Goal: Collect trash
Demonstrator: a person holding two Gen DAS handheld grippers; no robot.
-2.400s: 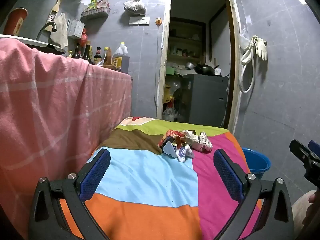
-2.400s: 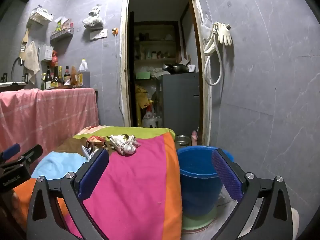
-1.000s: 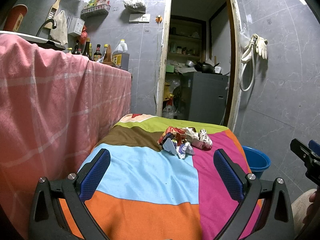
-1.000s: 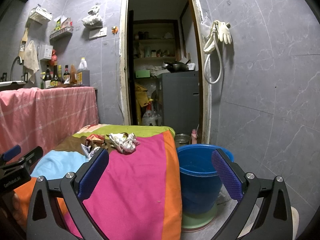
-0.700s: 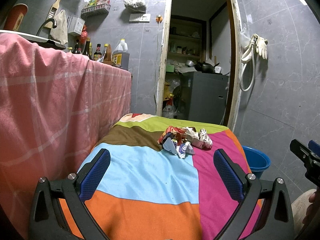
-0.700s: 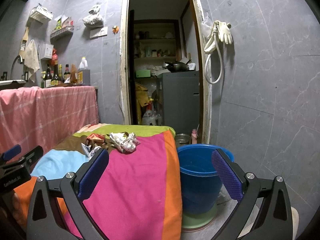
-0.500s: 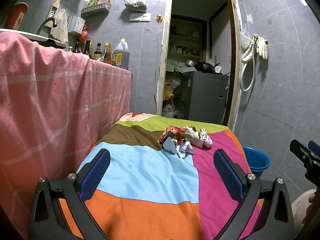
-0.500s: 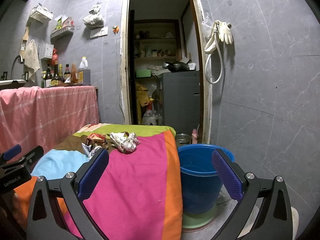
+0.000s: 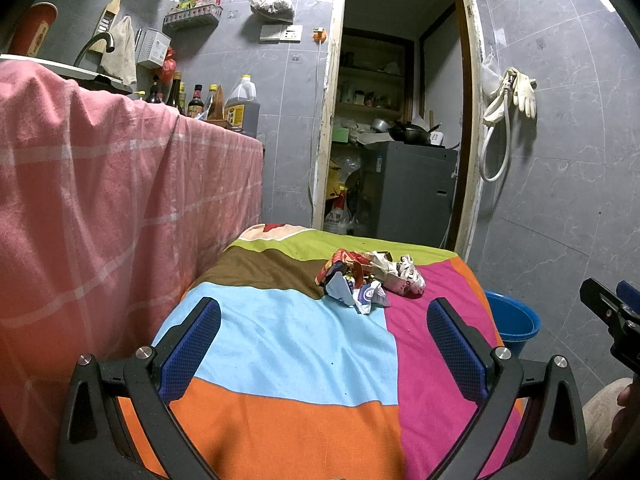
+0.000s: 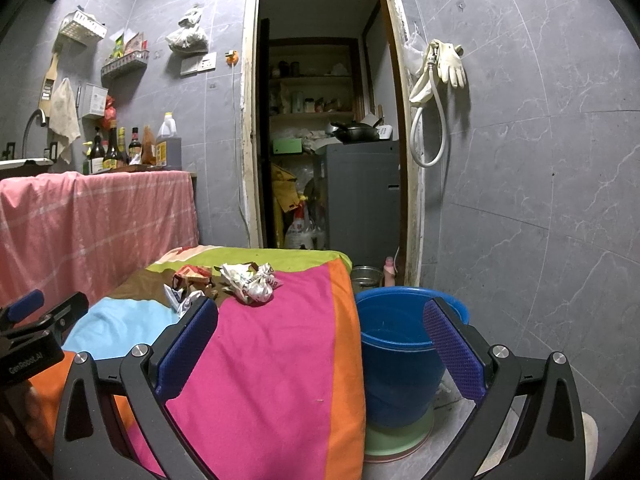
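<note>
My left hand-held gripper [image 9: 323,334]: I hold it low over the near end of the bench, its blue-padded fingers [image 9: 191,344] spread wide with nothing between them.
My right hand-held gripper [image 10: 320,346]: spread wide too and empty; its left finger sits over the pink stripe of the cloth, its right finger in front of the bucket.
Each seen from the other: the tip of my right one shows at the right edge of the left view, and my left one shows at the left edge of the right view, both well apart from the trash.
Trash [image 9: 370,280]: a small heap of crumpled wrappers and paper lying on the far half of the bench, ahead of both grippers and touched by neither.
Heap, closer look: a red and orange wrapper [image 10: 191,273] on its left, a white crumpled ball with red print [image 10: 252,282] on its right, bluish-white scraps [image 9: 362,294] nearest me.
Bench [image 9: 288,344]: covered by a cloth in stripes of light blue, orange, pink, brown and green.
Bucket [image 10: 400,352]: blue, open, standing on the floor just beside the right edge of the bench, on a pale green base.
Pink checked cloth [image 9: 100,200]: draped over a taller counter to my left, with bottles [image 10: 116,146] on top.
Doorway [image 10: 324,140]: straight ahead beyond the bench, with shelves and a grey cabinet inside.
Gloves [image 10: 450,62]: hanging with a white hose on the grey tiled wall right of the doorway.
</note>
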